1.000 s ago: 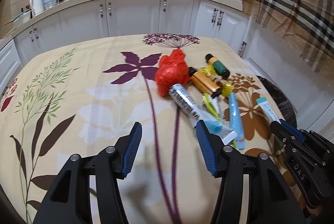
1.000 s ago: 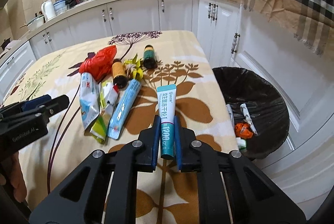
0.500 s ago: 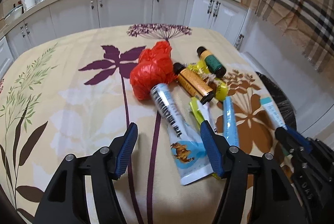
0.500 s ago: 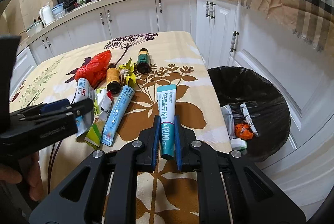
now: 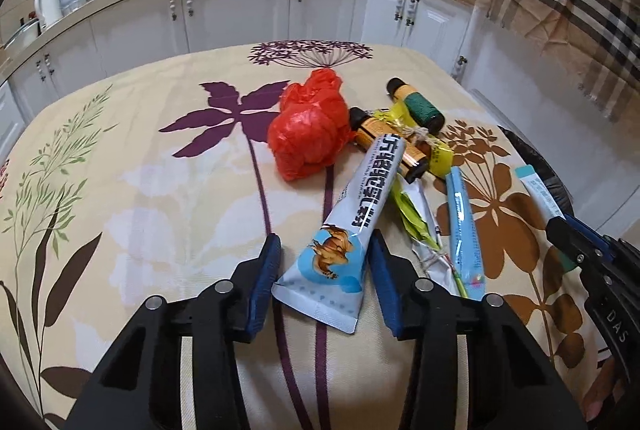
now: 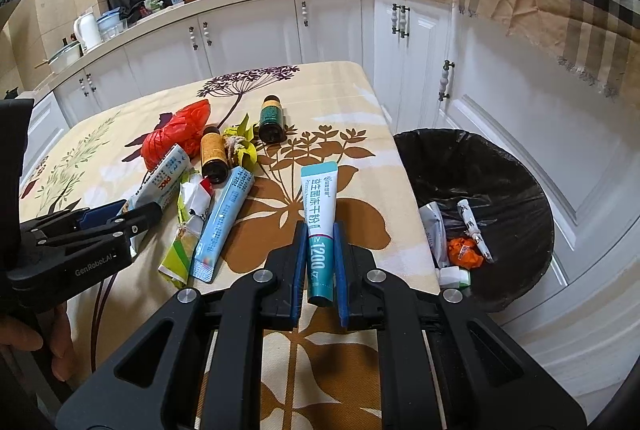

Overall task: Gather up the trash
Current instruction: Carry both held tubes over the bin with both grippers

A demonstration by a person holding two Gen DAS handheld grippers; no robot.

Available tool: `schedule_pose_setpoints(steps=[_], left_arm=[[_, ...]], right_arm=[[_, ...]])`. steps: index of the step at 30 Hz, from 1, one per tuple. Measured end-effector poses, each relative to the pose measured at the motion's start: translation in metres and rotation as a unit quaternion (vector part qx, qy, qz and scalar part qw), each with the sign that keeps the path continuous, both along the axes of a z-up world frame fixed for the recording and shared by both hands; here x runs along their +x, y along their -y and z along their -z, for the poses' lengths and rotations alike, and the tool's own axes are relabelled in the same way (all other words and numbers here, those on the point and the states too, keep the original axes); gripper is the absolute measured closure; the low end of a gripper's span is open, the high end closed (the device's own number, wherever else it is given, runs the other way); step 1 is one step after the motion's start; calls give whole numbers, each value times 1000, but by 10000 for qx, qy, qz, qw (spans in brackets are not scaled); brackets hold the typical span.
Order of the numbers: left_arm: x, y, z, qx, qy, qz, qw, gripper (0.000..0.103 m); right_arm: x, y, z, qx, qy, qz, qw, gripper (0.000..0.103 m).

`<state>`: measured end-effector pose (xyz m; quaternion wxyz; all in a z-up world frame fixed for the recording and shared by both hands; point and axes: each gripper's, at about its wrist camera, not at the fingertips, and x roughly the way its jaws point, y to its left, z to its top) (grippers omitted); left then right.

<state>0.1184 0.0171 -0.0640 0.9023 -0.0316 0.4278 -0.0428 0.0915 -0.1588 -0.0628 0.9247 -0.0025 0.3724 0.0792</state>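
A white-and-blue tube (image 5: 360, 197) lies on the flowered tablecloth (image 5: 160, 189) with its flat crimped end between the pads of my left gripper (image 5: 324, 250). The jaws are closing, and the pads stand close to the tube's edges without visibly pressing on it. In the right wrist view the left gripper (image 6: 136, 216) reaches in from the left over that same tube (image 6: 166, 181). My right gripper (image 6: 320, 230) is shut on a teal-and-white tube (image 6: 320, 205) held above the table's right edge, beside a black-lined bin (image 6: 520, 165).
More trash lies behind the tube: a red plastic bag (image 5: 310, 133), an amber bottle (image 6: 214, 153), a green bottle (image 5: 418, 105), yellow wrappers (image 5: 440, 153) and a blue stick pack (image 5: 464, 230). The bin holds several scraps. White cabinets (image 5: 240, 13) surround the table.
My left gripper has moved forward and down to the white-and-blue tube, so its end now sits between the jaws, which have narrowed. The right gripper has kept still with the teal tube.
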Motion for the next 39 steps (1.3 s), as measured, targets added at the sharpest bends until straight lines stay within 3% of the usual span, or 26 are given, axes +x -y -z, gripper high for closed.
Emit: schedule_pose_setpoints(steps=[18,39], left_arm=[[-13,12,-35,-210,536,64,9983,60],[39,133,-48,-304,834,931,9917,60]], right_arm=[[-5,19,-18,-32,393,313,9987,90],[32,110,-23,-386,849,1396,9858,90]])
